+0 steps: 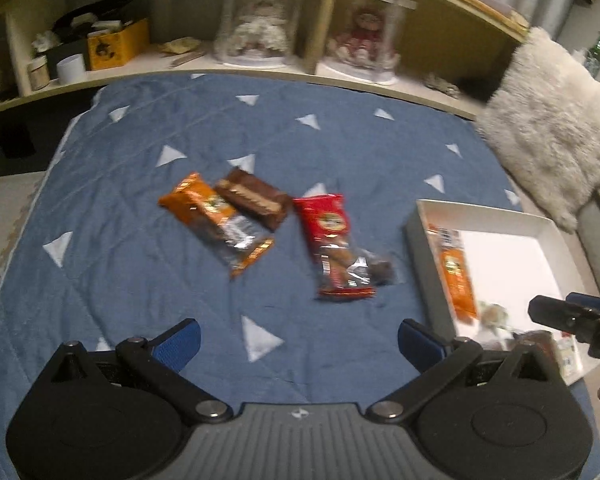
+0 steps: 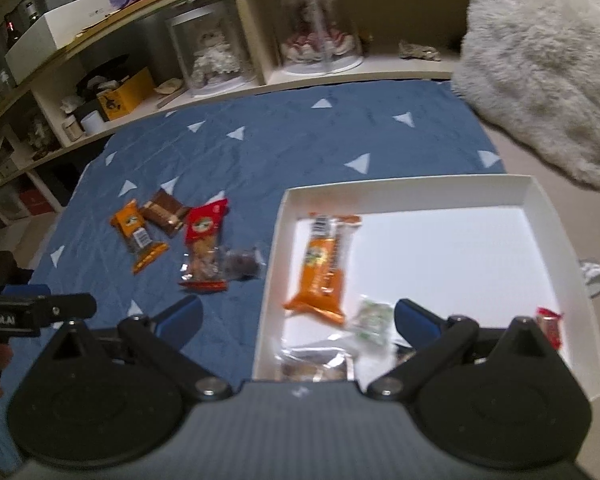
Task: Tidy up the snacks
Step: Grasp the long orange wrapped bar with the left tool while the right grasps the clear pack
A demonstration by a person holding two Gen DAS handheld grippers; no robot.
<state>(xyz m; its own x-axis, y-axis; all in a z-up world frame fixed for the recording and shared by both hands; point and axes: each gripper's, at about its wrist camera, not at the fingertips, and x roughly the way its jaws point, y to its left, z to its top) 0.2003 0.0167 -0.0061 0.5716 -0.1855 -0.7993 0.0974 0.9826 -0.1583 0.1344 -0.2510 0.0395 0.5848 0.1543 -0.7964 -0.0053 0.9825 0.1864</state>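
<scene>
Three packs and one small dark sweet lie loose on the blue quilt (image 1: 140,240), left of the white tray (image 2: 556,240). From left to right we count an orange pack (image 1: 216,222), a brown pack (image 1: 254,197) touching and partly overlapping it, then apart from those a red pack (image 1: 334,244), with the dark sweet (image 1: 382,270) touching its lower right side.

In the tray we count one more orange pack (image 2: 324,268) near the left wall, a green-and-white wrapper (image 2: 372,316) just beside it, a red sweet (image 2: 550,322) by the right wall, and one or two clear-wrapped pieces (image 2: 316,364) at the near edge, too blurred to number surely.

Our left gripper (image 1: 299,340) hangs over the quilt with its jaws spread wide and nothing between them. Our right gripper (image 2: 298,322) hovers above the tray's near left corner, likewise spread and empty.

The red pack looks like our next pick, being nearest the tray. We judge it best to come straight down across its narrow width, pinch mid-body so the crinkly film does not slip, and keep clear of the dark sweet so it is not dragged along. We would set it flat beside the orange pack in the tray.
</scene>
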